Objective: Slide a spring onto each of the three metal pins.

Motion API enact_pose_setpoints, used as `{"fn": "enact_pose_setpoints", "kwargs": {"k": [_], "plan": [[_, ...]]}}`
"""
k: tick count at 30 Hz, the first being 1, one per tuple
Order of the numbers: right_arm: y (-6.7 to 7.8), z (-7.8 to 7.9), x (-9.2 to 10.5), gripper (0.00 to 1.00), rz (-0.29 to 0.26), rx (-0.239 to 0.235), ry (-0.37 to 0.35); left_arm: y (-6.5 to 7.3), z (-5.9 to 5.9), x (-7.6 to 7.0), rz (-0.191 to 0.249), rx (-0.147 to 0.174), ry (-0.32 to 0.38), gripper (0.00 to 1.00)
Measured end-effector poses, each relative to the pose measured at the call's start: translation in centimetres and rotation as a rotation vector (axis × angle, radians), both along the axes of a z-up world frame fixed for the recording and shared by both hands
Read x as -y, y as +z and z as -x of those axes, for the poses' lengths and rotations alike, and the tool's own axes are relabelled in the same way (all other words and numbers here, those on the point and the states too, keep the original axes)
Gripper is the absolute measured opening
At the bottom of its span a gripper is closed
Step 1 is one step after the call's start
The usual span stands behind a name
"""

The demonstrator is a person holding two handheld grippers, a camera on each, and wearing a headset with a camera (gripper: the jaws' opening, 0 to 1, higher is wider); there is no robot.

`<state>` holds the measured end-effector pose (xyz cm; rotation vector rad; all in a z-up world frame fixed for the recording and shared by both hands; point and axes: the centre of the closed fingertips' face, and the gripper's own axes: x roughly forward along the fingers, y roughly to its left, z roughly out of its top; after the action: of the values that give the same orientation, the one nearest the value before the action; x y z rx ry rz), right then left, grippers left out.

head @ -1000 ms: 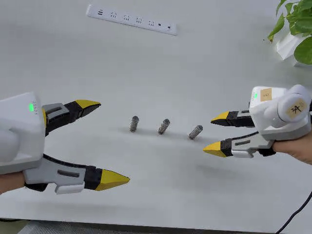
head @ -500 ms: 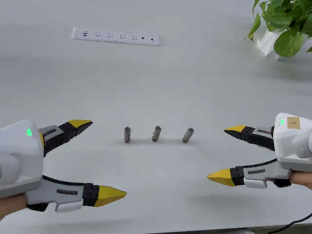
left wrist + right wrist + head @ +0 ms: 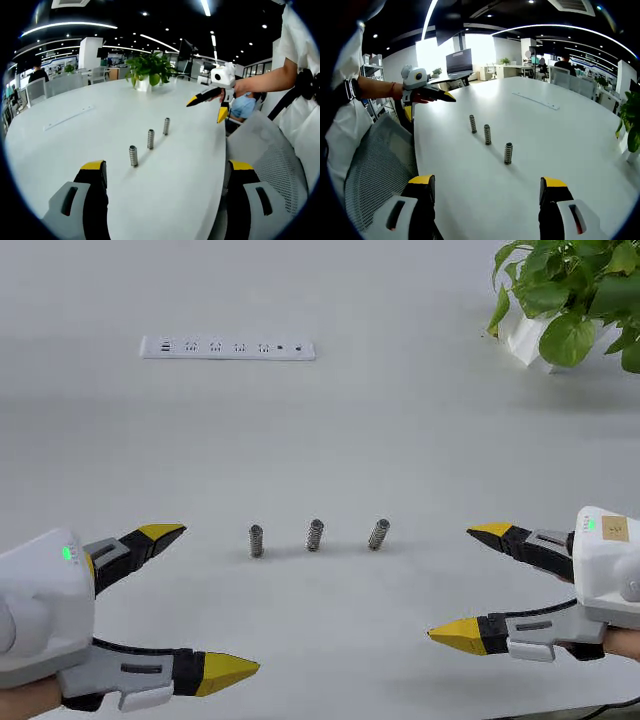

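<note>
Fingers apart on left gripper (image 3: 218,599) and right gripper (image 3: 451,583), well either side of springs (image 3: 315,534) on bare table (image 3: 350,420).

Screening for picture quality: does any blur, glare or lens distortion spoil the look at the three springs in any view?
Head view: sharp, evenly lit, three springs cast faint soft shadows on the table, no glare. Left gripper view: fisheye bends the table edge, ceiling lights streak brightly, springs small but crisp. Right gripper view: same bending, bright area washed out behind, springs clear.
</note>
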<state>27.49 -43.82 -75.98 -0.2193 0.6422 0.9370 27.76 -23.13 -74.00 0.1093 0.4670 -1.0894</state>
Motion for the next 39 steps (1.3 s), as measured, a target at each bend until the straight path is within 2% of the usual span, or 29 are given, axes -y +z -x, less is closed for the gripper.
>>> {"fn": "enact_pose_setpoints", "kwargs": {"k": [6, 26, 39], "plan": [[-0.15, 0.11, 0.43, 0.85, -0.005, 0.000, -0.004, -0.14, 0.23, -0.08, 0.005, -0.009, 0.007, 0.99], [-0.22, 0.51, 0.41, 0.85, -0.002, 0.002, 0.005, 0.06, 0.73, -0.18, -0.002, -0.007, 0.013, 0.99], [-0.17, 0.75, 0.28, 0.84, -0.005, 0.006, 0.002, 0.40, 0.58, 0.15, -0.001, -0.001, 0.007, 0.99]]}}
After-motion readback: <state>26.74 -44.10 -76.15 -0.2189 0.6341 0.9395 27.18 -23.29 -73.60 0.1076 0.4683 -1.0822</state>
